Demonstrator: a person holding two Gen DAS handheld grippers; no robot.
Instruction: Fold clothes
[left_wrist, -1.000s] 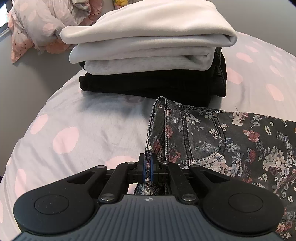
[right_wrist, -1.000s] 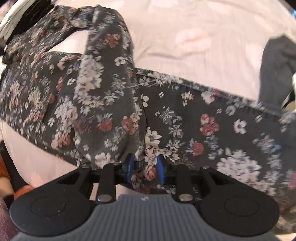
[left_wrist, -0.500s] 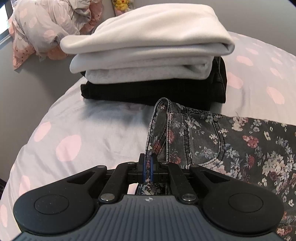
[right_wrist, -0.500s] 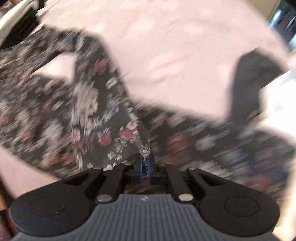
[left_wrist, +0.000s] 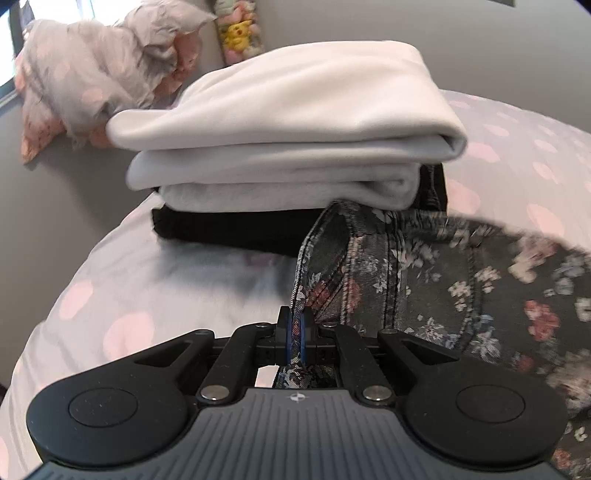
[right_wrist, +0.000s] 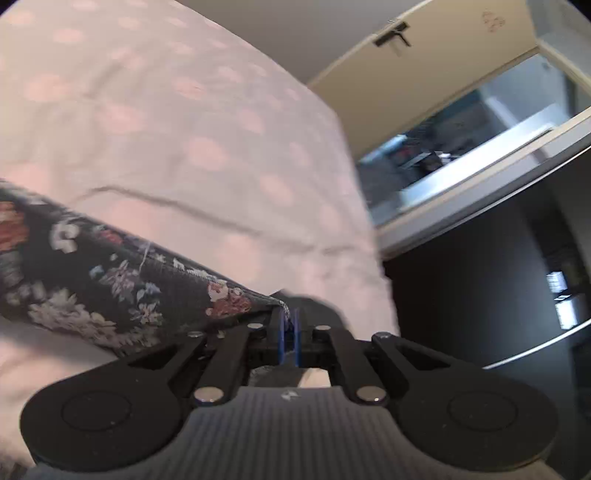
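Observation:
Dark floral jeans (left_wrist: 461, 295) lie on a pale bedspread with pink dots (left_wrist: 155, 280). My left gripper (left_wrist: 295, 332) is shut on the waistband edge of the jeans, lifted a little off the bed. My right gripper (right_wrist: 289, 334) is shut on another end of the floral jeans (right_wrist: 110, 288), which stretch away to the left, pulled taut above the bedspread (right_wrist: 184, 129).
A stack of folded clothes stands just beyond the jeans: white tops (left_wrist: 295, 122) over a black garment (left_wrist: 229, 229). A crumpled duvet or pillow (left_wrist: 96, 81) and plush toys (left_wrist: 238, 33) lie behind. To the right of the bed is a mirrored wardrobe door (right_wrist: 480, 122).
My right gripper closed on the jeans and swung up and right, pulling the fabric taut. My left gripper rose slightly with the waistband, closer to the folded stack.

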